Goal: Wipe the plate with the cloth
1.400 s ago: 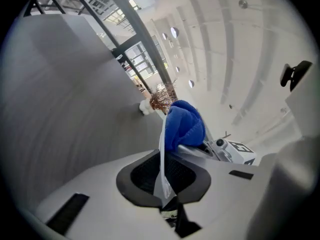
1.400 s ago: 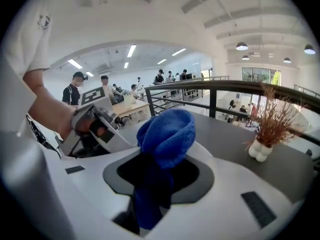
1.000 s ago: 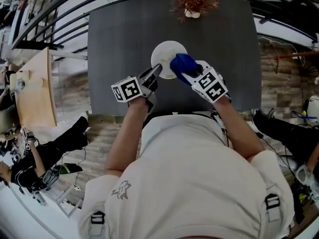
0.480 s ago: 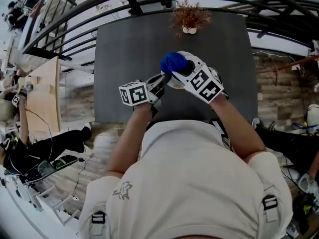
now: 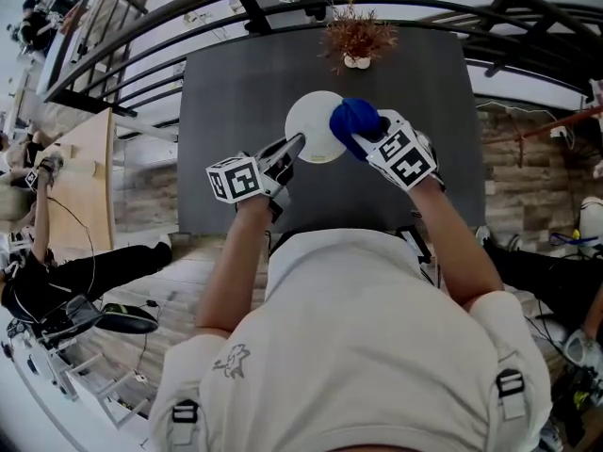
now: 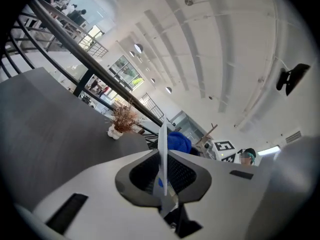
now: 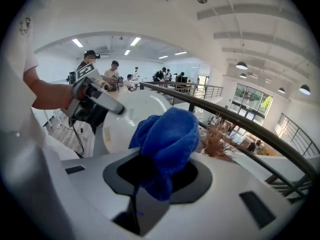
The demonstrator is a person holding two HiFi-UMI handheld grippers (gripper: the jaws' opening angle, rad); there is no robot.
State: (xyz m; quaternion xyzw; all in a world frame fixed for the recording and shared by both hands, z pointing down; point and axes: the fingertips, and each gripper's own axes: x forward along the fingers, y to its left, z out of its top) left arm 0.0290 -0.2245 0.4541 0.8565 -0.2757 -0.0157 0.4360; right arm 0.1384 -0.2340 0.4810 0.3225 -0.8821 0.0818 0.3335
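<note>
My left gripper is pinched shut on the near rim of the round white plate. It holds the plate by its edge, lifted above the dark grey table, as far as I can judge, rather than resting on it. My right gripper is clamped on the bunched blue cloth, which presses against the plate's right side. Half a second ago the cloth sat over the upper left of the plate and hid most of its face. Now it has swept across to the right edge and the white face shows bare again. I read that as one wiping stroke finished, with more passes probably still needed.
</note>
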